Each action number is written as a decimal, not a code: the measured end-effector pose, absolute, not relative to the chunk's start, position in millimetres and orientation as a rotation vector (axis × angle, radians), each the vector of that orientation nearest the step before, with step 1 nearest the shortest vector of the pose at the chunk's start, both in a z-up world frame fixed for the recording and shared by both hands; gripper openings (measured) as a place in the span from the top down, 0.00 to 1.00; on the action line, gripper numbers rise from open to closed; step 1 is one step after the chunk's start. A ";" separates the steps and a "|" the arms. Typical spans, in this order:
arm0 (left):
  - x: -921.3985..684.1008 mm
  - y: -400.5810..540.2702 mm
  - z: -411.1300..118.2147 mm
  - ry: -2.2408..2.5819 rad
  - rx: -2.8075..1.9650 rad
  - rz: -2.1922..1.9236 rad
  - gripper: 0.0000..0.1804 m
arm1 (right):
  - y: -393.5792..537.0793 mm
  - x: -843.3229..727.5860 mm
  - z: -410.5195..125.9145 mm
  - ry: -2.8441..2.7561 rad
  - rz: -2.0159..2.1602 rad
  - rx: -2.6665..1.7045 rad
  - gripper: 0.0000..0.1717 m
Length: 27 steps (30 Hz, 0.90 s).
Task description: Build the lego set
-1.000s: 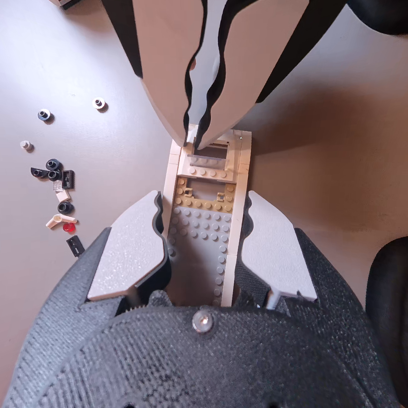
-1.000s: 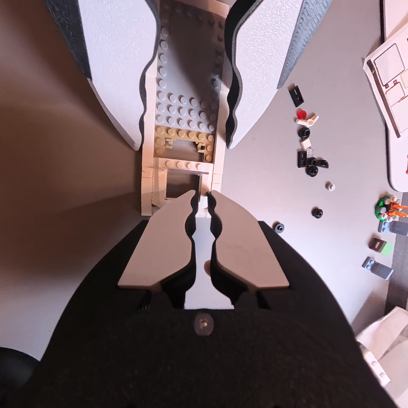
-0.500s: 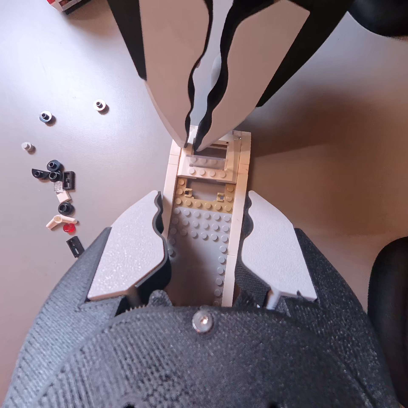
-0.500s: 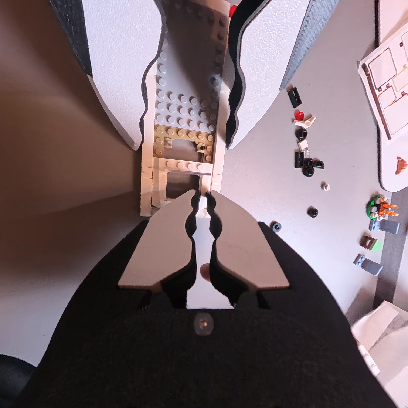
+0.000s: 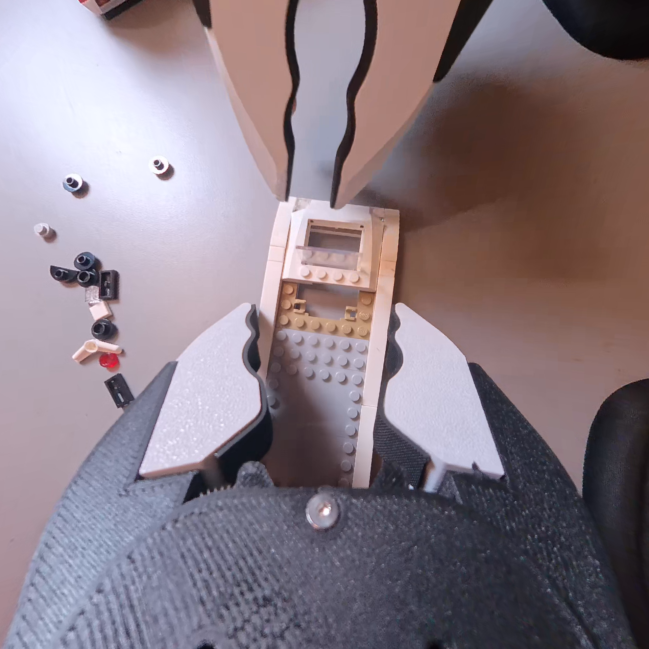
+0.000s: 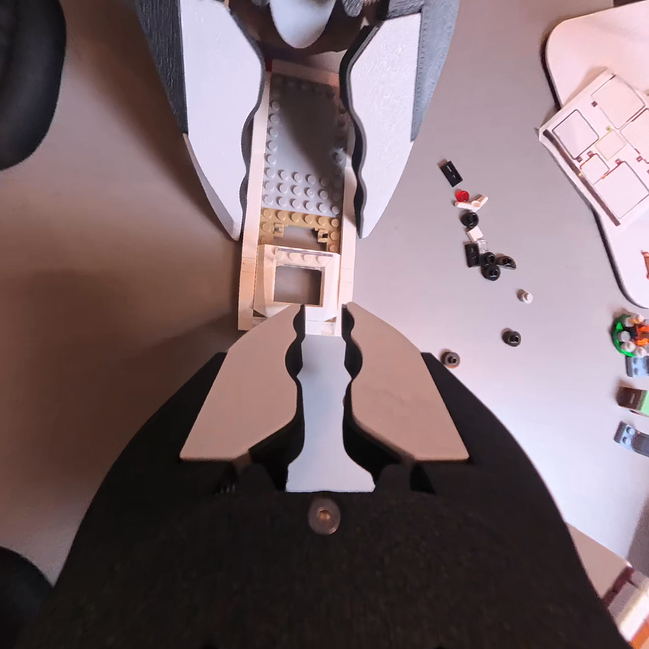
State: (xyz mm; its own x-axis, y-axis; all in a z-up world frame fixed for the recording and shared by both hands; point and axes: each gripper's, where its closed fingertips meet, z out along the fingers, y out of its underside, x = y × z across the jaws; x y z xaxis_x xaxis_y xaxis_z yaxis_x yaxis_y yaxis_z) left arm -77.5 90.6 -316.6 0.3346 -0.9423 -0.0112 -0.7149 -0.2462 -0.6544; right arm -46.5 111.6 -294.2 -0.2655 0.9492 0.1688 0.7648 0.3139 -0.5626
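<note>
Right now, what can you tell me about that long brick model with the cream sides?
The long plastic brick model lies flat on the grey table. It has cream side walls, a grey studded floor, a tan studded frame, then a cream window frame with a clear pane. The left gripper clamps its sides. The right gripper, jaws apart, sits at its window end.

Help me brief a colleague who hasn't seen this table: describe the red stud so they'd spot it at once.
Start at the long brick model clamped by the left gripper; a line of loose small parts lies on the table to its left. Near that line's near end, touching a cream connector, sits the red stud: the only red, translucent piece there.
</note>
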 end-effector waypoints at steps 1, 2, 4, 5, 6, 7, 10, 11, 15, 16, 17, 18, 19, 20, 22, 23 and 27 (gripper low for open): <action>-77.5 90.6 -316.6 1.448 -2.041 -0.526 0.61 | 110.9 -48.3 -295.9 -2.115 0.508 -1.499 0.90; -77.5 90.6 -316.6 1.448 -2.041 -0.525 0.61 | 109.7 -51.0 -296.3 -2.118 0.505 -1.482 0.91; -77.4 90.6 -316.7 1.448 -2.042 -0.524 0.61 | 106.9 -57.2 -296.2 -2.126 0.507 -1.461 0.93; -77.5 90.6 -316.7 1.448 -2.043 -0.523 0.60 | 107.7 -58.4 -298.2 -2.138 0.485 -1.459 0.94; -77.5 90.6 -316.7 1.447 -2.043 -0.522 0.61 | 109.9 -58.0 -301.3 -2.158 0.445 -1.455 0.94; -77.5 90.6 -316.7 1.446 -2.043 -0.522 0.61 | 112.1 -57.0 -304.3 -2.172 0.408 -1.451 0.94; -77.5 90.0 -316.6 1.446 -2.041 -0.521 0.61 | 113.3 -56.9 -305.9 -2.173 0.381 -1.448 0.97; -77.5 90.1 -316.6 1.445 -2.041 -0.522 0.61 | 113.4 -56.9 -306.2 -2.170 0.370 -1.452 0.97; -77.5 90.0 -316.7 1.443 -2.038 -0.525 0.61 | 113.4 -56.2 -307.3 -2.187 0.310 -1.474 0.97; -77.4 90.1 -316.6 1.442 -2.037 -0.526 0.61 | 113.6 -56.2 -307.4 -2.192 0.305 -1.484 0.97; -77.4 90.0 -316.7 1.442 -2.036 -0.527 0.60 | 113.8 -56.1 -307.4 -2.196 0.302 -1.490 0.97; -77.4 90.1 -316.7 1.441 -2.035 -0.528 0.61 | 114.0 -55.9 -307.5 -2.203 0.298 -1.494 0.97; -77.4 90.1 -316.7 1.442 -2.034 -0.528 0.60 | 114.2 -55.9 -307.6 -2.213 0.293 -1.496 0.97; -77.3 90.1 -316.7 1.442 -2.034 -0.529 0.60 | 114.4 -55.9 -307.7 -2.222 0.288 -1.502 0.97; -77.4 90.1 -316.7 1.444 -2.032 -0.530 0.60 | 114.5 -55.8 -307.8 -2.242 0.272 -1.511 0.97; -77.4 90.1 -316.8 1.444 -2.031 -0.531 0.61 | 114.6 -55.9 -307.9 -2.249 0.270 -1.514 0.97; -77.4 90.1 -316.8 1.447 -2.022 -0.538 0.61 | 114.4 -56.2 -308.3 -2.233 0.325 -1.542 0.97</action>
State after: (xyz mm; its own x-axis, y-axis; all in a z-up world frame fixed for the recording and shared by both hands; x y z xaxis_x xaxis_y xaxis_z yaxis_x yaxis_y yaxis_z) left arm -77.4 90.1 -316.8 0.3271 -0.9449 -0.0131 -0.7070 -0.2355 -0.6668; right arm -56.2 114.4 -308.3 -0.3074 0.9311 0.1963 0.8366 0.3627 -0.4105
